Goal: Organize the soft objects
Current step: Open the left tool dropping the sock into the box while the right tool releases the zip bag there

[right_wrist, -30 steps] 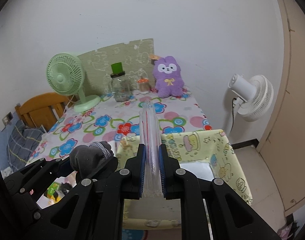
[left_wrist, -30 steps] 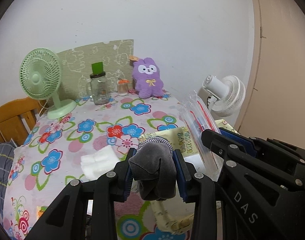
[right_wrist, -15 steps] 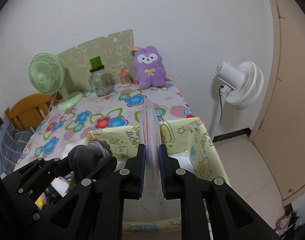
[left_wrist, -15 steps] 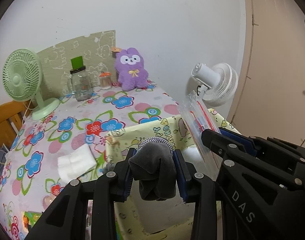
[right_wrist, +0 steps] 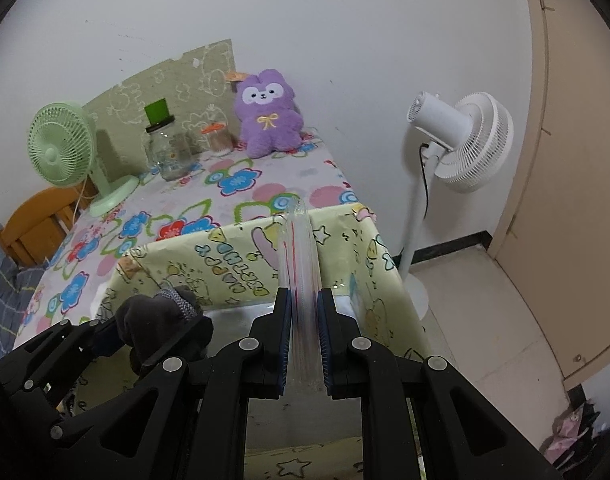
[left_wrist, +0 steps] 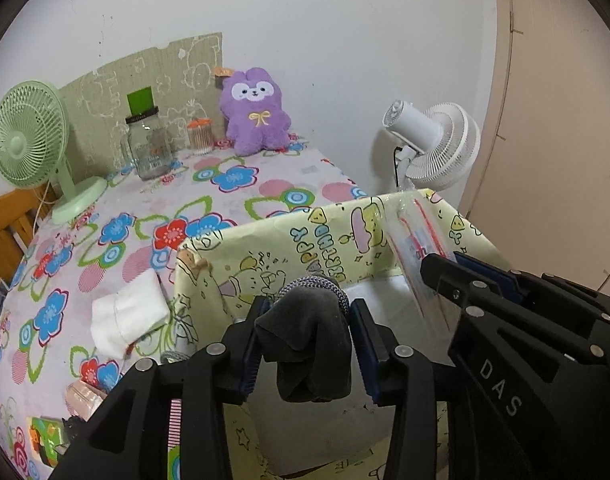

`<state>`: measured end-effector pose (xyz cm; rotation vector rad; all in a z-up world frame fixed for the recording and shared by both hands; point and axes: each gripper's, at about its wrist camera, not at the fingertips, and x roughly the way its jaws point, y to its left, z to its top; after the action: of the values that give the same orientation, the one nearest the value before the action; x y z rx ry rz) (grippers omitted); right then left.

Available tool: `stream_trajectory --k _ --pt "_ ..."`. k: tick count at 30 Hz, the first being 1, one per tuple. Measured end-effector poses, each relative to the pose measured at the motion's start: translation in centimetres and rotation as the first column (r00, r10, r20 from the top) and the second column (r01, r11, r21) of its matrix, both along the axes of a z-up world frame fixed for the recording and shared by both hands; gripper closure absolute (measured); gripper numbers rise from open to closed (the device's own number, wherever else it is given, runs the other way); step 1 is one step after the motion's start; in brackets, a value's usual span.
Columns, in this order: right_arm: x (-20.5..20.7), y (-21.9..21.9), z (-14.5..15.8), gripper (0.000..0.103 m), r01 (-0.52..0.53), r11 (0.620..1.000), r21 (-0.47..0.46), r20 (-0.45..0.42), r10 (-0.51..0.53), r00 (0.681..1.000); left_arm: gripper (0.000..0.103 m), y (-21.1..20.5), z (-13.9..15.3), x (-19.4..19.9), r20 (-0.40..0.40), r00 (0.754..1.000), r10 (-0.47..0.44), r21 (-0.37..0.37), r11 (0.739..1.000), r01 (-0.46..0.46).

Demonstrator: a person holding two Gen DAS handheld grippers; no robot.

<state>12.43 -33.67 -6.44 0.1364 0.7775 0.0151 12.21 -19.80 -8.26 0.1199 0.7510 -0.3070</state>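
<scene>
My left gripper (left_wrist: 305,344) is shut on a dark grey sock (left_wrist: 309,340) with a striped cuff and holds it over the open yellow cartoon-print storage box (left_wrist: 265,248). The sock also shows in the right wrist view (right_wrist: 161,320). My right gripper (right_wrist: 305,320) is shut on a clear zip bag (right_wrist: 299,264) with red lines, held upright above the same box (right_wrist: 241,276); the bag shows in the left wrist view (left_wrist: 417,256). A white folded cloth (left_wrist: 127,314) lies on the floral tablecloth left of the box.
At the back of the table stand a purple plush (left_wrist: 255,112), a glass jar (left_wrist: 147,148), a small orange-lidded jar (left_wrist: 200,136) and a green desk fan (left_wrist: 33,140). A white floor fan (right_wrist: 461,140) stands right of the table. A wooden chair (right_wrist: 37,224) is at left.
Both grippers have moved right and forward with their loads, from above the table to above the yellow box. The white cloth now lies to the left.
</scene>
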Motion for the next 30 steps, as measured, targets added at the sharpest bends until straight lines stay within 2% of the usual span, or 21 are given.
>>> stream_trajectory --k 5,11,14,15,18,19,24,26,28,30 --pt "0.0 -0.2 -0.1 0.087 -0.005 1.000 0.007 -0.002 0.005 1.000 0.039 -0.2 -0.1 -0.1 0.005 1.000 -0.014 0.002 1.000 0.014" --pt "-0.1 -0.4 -0.1 0.087 0.001 1.000 0.013 -0.001 -0.001 1.000 0.027 -0.4 0.0 -0.3 0.012 1.000 -0.014 0.015 1.000 0.014" --pt "-0.4 -0.4 0.1 0.081 0.001 1.000 0.006 0.001 -0.001 1.000 0.022 -0.4 0.2 -0.6 0.016 1.000 -0.017 0.014 1.000 0.017" --pt "-0.4 -0.4 0.1 0.075 0.000 1.000 0.006 0.003 0.000 1.000 0.021 -0.3 0.2 -0.7 0.017 1.000 -0.018 0.013 1.000 0.018" --pt "-0.9 -0.4 0.5 0.045 0.007 1.000 0.007 0.023 -0.007 1.000 0.014 -0.1 0.5 -1.0 0.025 1.000 -0.016 0.006 1.000 0.016" --pt "-1.1 -0.4 0.7 0.041 0.006 1.000 0.007 0.036 -0.007 0.999 0.012 0.0 0.6 -1.1 0.027 0.999 -0.017 0.002 1.000 0.017" --pt "-1.7 -0.1 1.3 0.040 0.001 1.000 -0.001 0.050 -0.001 0.999 0.010 0.2 1.2 -1.7 0.042 0.999 -0.018 0.003 1.000 0.018" --pt "-2.0 0.0 1.6 0.037 0.000 1.000 0.001 0.056 0.000 0.998 0.008 0.4 1.5 -2.0 0.048 0.999 -0.018 -0.001 1.000 0.018" --pt "-2.3 0.1 2.0 0.029 -0.003 1.000 0.007 0.068 0.002 0.998 0.007 0.7 1.9 -2.4 0.057 0.998 -0.017 -0.007 1.000 0.017" --pt "-2.6 0.3 2.5 0.026 -0.002 1.000 0.001 0.082 0.002 0.997 0.004 0.9 2.3 -2.7 0.067 0.998 -0.015 -0.010 1.000 0.015"
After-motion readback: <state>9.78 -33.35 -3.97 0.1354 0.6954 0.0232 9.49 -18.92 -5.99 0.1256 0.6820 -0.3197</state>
